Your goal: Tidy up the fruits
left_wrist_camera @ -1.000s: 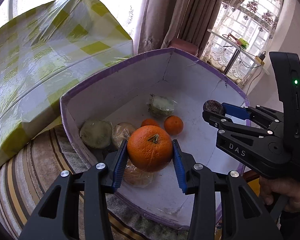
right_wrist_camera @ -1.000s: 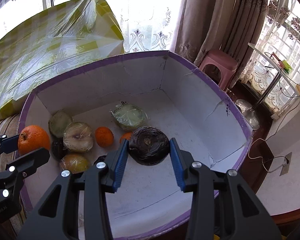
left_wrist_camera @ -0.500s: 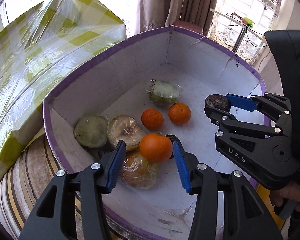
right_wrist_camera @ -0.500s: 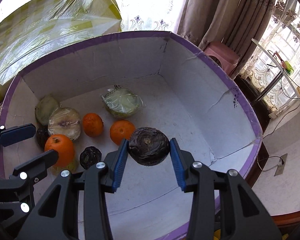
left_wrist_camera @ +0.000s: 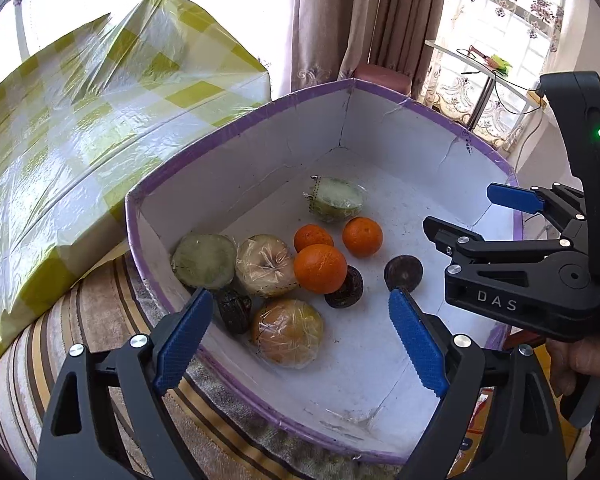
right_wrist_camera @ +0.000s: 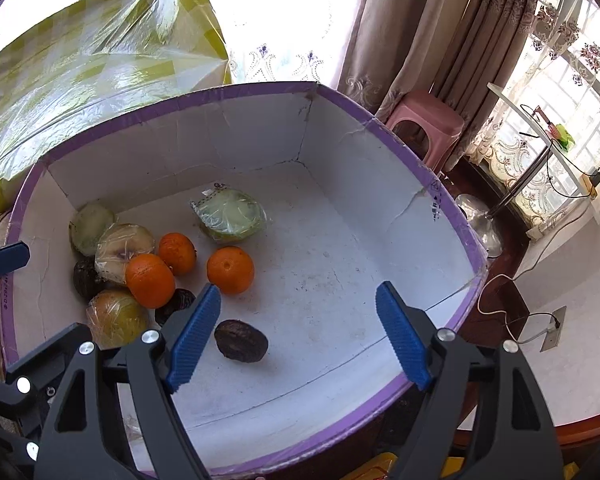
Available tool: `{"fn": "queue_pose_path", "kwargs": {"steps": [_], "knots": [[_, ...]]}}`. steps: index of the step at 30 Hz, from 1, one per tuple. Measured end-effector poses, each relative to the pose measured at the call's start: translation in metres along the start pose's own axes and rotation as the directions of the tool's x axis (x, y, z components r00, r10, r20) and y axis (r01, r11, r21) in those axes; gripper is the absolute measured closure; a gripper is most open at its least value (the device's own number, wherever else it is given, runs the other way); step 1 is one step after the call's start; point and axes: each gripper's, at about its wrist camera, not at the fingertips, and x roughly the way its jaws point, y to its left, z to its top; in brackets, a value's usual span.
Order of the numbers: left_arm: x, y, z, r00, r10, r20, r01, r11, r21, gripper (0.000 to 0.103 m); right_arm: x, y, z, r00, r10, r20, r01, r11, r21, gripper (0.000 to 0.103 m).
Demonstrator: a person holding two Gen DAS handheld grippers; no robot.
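Both tools hang spread wide over a white cardboard box with a purple rim (left_wrist_camera: 236, 120), and neither holds anything. The left gripper (left_wrist_camera: 300, 336) has its blue-padded jaws far apart above the near-left part of the box; the right gripper (right_wrist_camera: 298, 334) is equally released above the near-right floor.

Below the left gripper a large round orange (left_wrist_camera: 320, 268) rests on a dark wrinkled fruit (left_wrist_camera: 346, 286) and touches a film-wrapped pale apple (left_wrist_camera: 264, 266). Being near-spherical, the orange has no clear long axis, and its stem end cannot be made out.

Under the right gripper a dark brown wrinkled oval fruit (right_wrist_camera: 241, 339) lies alone on the bare floor, its long axis running roughly left to right in the right wrist view, well apart from the cluster.

Two smaller tangerines (left_wrist_camera: 362, 237) sit behind the orange. A wrapped green half fruit (left_wrist_camera: 334, 199) lies farther back. A yellow-and-white checked plastic-covered bundle (left_wrist_camera: 80, 152) stands beside the box.
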Motion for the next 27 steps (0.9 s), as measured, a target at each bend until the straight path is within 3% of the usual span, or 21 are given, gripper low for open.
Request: {"fn": "queue_pose_path", "kwargs": {"steps": [4, 14, 27], "knots": [[-0.009, 0.002, -0.007, 1.0, -0.013, 0.019, 0.013, 1.0, -0.003, 0.016, -0.013, -0.003, -0.004, 1.0, -0.002, 0.01, 0.002, 1.0, -0.009, 0.023], [-0.018, 0.022, -0.008, 0.99, -0.123, 0.075, 0.132, 0.983, -0.13, 0.016, -0.026, -0.01, -0.009, 1.0, -0.015, 0.011, 0.015, 1.0, -0.013, 0.023], [-0.013, 0.018, -0.005, 0.995, -0.072, 0.068, 0.08, 0.99, -0.117, 0.016, -0.023, -0.006, -0.011, 1.0, -0.005, 0.005, 0.005, 1.0, -0.024, 0.023]]}}
